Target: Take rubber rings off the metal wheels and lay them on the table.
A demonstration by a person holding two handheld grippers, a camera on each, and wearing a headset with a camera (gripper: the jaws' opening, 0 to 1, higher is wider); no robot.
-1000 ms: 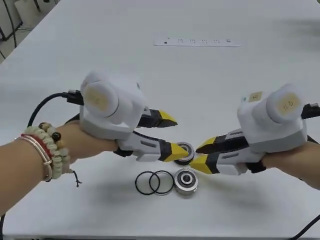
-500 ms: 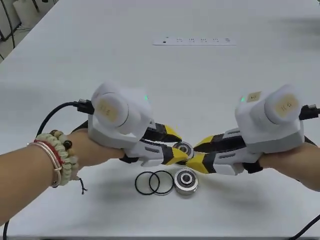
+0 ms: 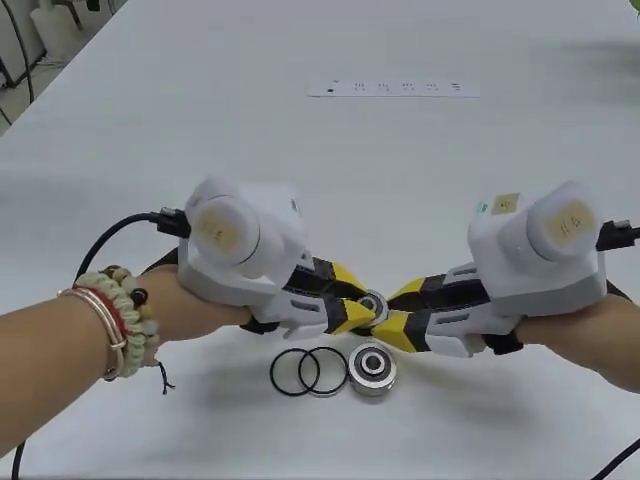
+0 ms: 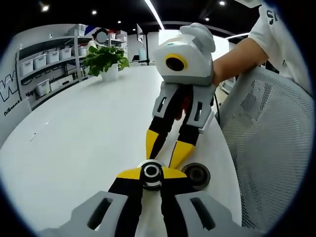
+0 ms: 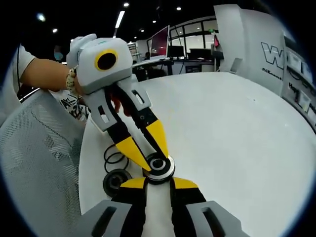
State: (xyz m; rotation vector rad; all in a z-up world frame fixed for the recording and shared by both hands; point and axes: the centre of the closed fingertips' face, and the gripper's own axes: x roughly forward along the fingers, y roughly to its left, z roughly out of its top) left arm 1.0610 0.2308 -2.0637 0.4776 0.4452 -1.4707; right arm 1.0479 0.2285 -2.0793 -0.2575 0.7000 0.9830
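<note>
Silver metal, the small round wheel (image 3: 372,303) hangs low over the white table (image 3: 420,180). The left gripper (image 3: 358,298) pinches it between its jaws, seemingly to steady it. The right gripper (image 3: 393,312) meets its rim, though I cannot tell whether those jaws have closed. Two loose black rubber rings (image 3: 307,369) lie on the table just beside a second metal wheel (image 3: 372,364), probably already stripped.

The head view looks down on the small silver metal wheel (image 3: 371,304); both gripper views face it closely from opposite sides.
</note>
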